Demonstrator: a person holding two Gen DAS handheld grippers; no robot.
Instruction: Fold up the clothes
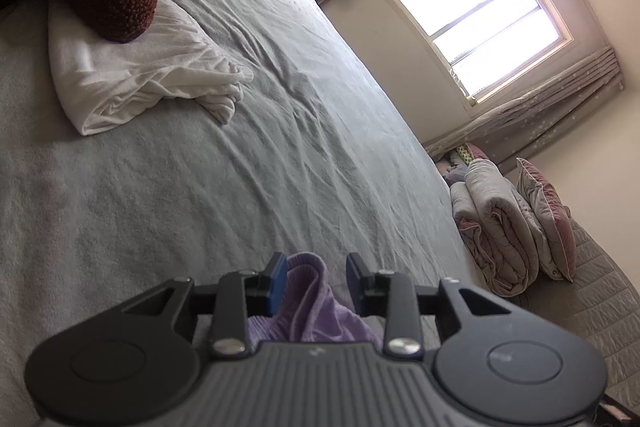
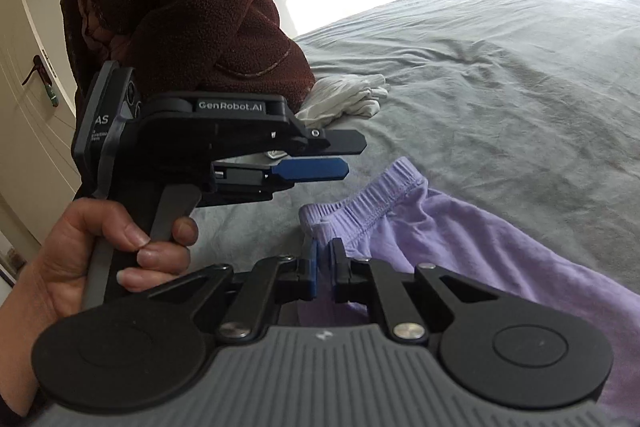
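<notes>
One garment down, the purple one barely begun.
On the wide grey bedsheet my lilac cotton shorts lie flat and unfolded; the folded white cloth sits well apart. My right gripper is clamped on the waistband, my left gripper stands parted, gripping nothing.

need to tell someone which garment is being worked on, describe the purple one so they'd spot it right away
Start from the big bed with the grey sheet. At its near edge, under the right gripper, lie the purple shorts, whose gathered elastic waistband is pinched in that gripper. The only other garment on the sheet is a white folded shirt further back, so colour alone tells them apart.
</notes>
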